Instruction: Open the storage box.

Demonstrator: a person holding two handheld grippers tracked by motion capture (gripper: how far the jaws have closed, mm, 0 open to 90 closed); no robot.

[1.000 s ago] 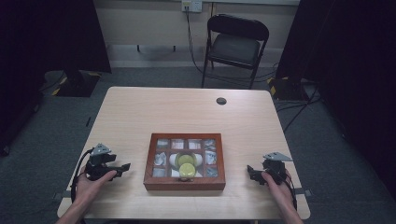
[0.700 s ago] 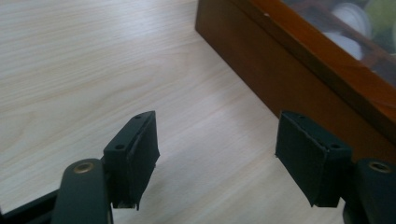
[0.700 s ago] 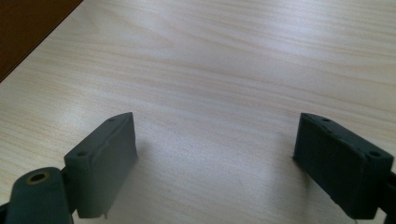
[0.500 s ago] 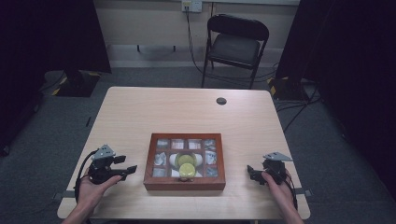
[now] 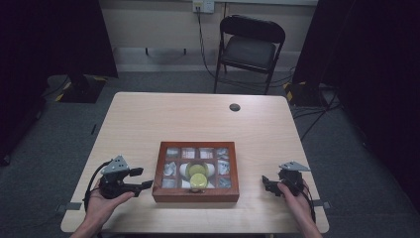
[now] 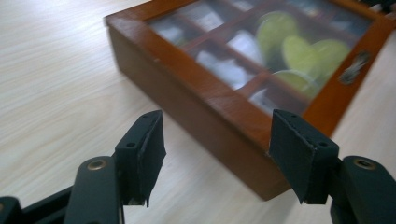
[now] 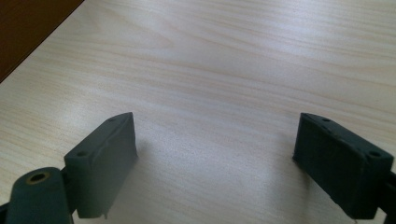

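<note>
High view showed your left gripper [image 5: 143, 178] just beside the left wall of the wooden tea box [image 5: 195, 194], its jaws pointing at that wall, while your right gripper [image 5: 267, 184] sat well apart from the box's right side. So your left hand was the nearer one. The box lay near the table's [image 5: 148, 119] front edge, between your hands, glass lid down, with a green-lidded jar [image 5: 198, 181] showing through it. Left gripper view had the box's near corner [image 6: 261, 182] ahead and to the right, between neither pad; the jaws had just been closing, yet stood apart and empty. Your right jaws stood wide over bare wood, holding nothing.
</note>
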